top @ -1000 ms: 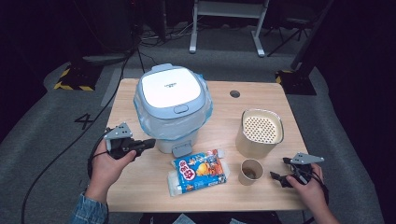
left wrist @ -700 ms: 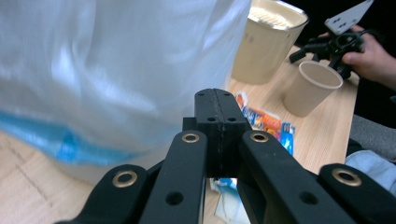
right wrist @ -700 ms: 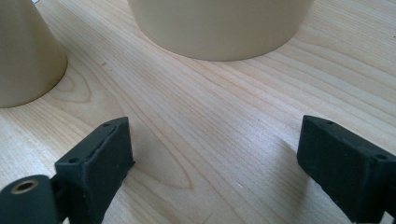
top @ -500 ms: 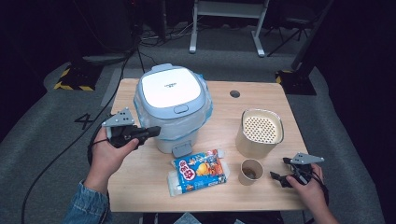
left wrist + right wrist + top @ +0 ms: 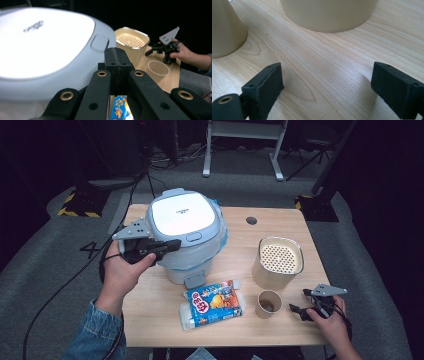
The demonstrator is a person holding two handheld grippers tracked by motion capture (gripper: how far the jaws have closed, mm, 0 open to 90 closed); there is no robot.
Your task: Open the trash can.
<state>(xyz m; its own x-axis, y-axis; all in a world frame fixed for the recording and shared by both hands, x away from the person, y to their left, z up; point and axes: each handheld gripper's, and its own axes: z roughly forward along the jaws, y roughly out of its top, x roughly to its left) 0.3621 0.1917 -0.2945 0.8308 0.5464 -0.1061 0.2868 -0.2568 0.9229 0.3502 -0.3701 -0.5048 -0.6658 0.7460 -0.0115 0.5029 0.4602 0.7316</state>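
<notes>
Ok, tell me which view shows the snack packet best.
The high view: the snack packet lies whole and flat on the table, in front of the cooker. The left gripper view catches just a sliver of it between the shut left claw's arms.

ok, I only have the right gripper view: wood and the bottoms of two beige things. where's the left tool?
Observer: The left tool is shut and held at lid height beside the rice cooker, pointing at its front edge.
Operator: And the beige things?
Observer: The small one is an open paper cup. The taller one is a canister with a perforated top.
Operator: Anything else near them?
Observer: A snack packet lies flat in front of the cooker, left of the cup.
</notes>
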